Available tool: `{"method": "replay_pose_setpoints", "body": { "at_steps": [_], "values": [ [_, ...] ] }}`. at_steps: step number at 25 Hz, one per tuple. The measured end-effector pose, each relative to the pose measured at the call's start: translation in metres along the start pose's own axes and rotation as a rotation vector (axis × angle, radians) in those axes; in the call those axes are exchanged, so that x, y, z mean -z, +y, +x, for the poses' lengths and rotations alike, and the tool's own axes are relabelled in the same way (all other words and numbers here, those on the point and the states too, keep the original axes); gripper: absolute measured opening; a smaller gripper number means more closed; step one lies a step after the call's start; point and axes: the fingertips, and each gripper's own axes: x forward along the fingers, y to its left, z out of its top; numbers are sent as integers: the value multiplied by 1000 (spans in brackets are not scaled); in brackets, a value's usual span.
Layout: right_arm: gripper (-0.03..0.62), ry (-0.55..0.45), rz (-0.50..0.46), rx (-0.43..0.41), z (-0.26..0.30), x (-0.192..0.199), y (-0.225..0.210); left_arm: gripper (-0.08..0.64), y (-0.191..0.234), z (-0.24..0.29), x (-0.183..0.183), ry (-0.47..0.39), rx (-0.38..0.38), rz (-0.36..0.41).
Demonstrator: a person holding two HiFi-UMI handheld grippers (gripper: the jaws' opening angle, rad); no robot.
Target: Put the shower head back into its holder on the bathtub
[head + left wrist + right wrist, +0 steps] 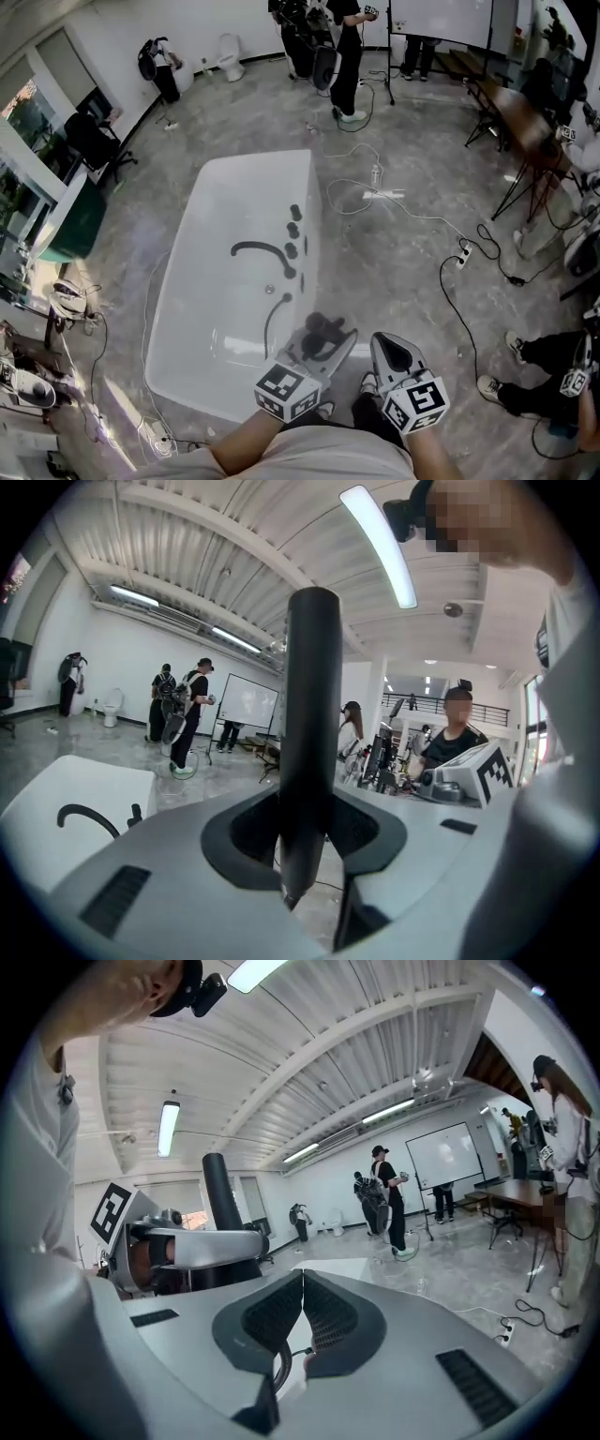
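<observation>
The black shower head (323,328) is held upright in my left gripper (321,345), over the near right corner of the white bathtub (234,187). Its dark hose (272,319) curves from it back to the tub's right rim. In the left gripper view its handle (311,714) stands between the jaws of the left gripper (305,836), which are shut on it. A black spout (262,251) and knobs (292,230) line that rim; I cannot tell which fitting is the holder. My right gripper (392,349) (302,1312) is shut and empty, just right of the left one (187,1246).
Cables and a power strip (380,194) trail over the floor right of the tub. A seated person's legs (534,361) are at the right. Several people (347,56) stand at the back near a whiteboard (441,19), and a table (520,117) stands at the far right.
</observation>
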Motion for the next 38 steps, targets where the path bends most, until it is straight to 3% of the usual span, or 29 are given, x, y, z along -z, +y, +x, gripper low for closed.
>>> {"method": "replay_pose_setpoints", "body": {
  "at_steps": [7, 15, 20, 28, 32, 38],
  "values": [
    [15, 66, -47, -235, 41, -9, -13, 123, 38, 10, -25, -74, -223, -52],
    [15, 104, -101, -418, 75, -11, 12, 123, 74, -13, -54, -161, -389, -93],
    [15, 108, -110, -453, 93, -5, 26, 123, 90, -26, -58, -195, -419, -119],
    [17, 166, -127, -491, 127, 15, 49, 123, 124, -49, -82, -298, -402, -229],
    [18, 196, -138, -493, 149, 29, 63, 123, 149, -65, -95, -372, -391, -322],
    [20, 180, -143, -425, 173, 35, 76, 123, 184, -97, -107, -503, -354, -507]
  ]
}}
